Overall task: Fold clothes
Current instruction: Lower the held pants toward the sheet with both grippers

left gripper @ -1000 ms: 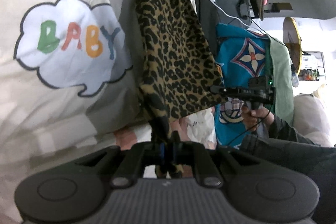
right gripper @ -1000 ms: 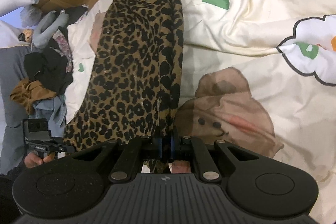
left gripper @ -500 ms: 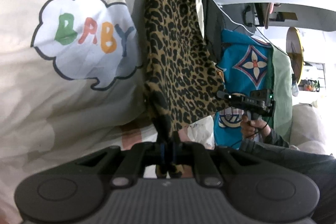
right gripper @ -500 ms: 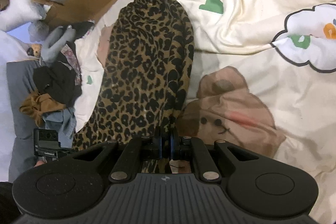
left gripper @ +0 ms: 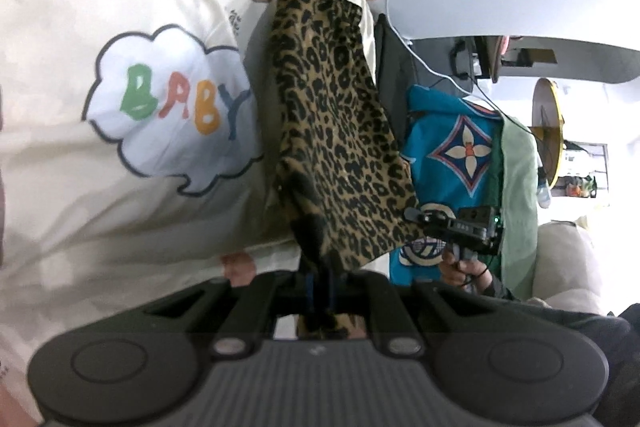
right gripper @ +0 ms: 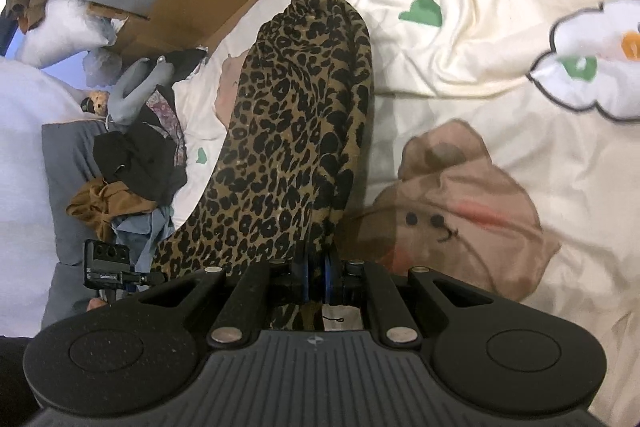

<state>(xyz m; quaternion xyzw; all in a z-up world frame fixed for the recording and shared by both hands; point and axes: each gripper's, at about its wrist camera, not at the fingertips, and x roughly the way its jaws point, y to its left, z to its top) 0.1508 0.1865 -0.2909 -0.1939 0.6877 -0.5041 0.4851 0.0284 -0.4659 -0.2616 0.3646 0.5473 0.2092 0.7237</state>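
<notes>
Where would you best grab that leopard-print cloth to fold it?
By its two near corners, as now. The left tool and the right tool are each shut on a bottom corner of the leopard-print cloth, coming in along the bedsheet. Its long, narrow length stretches away towards a bunched far end, so holding the near edge probably keeps it spread for folding.

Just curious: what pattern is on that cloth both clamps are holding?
Leopard print: black spots on tan cloth. It shows best in the right wrist view.
</notes>
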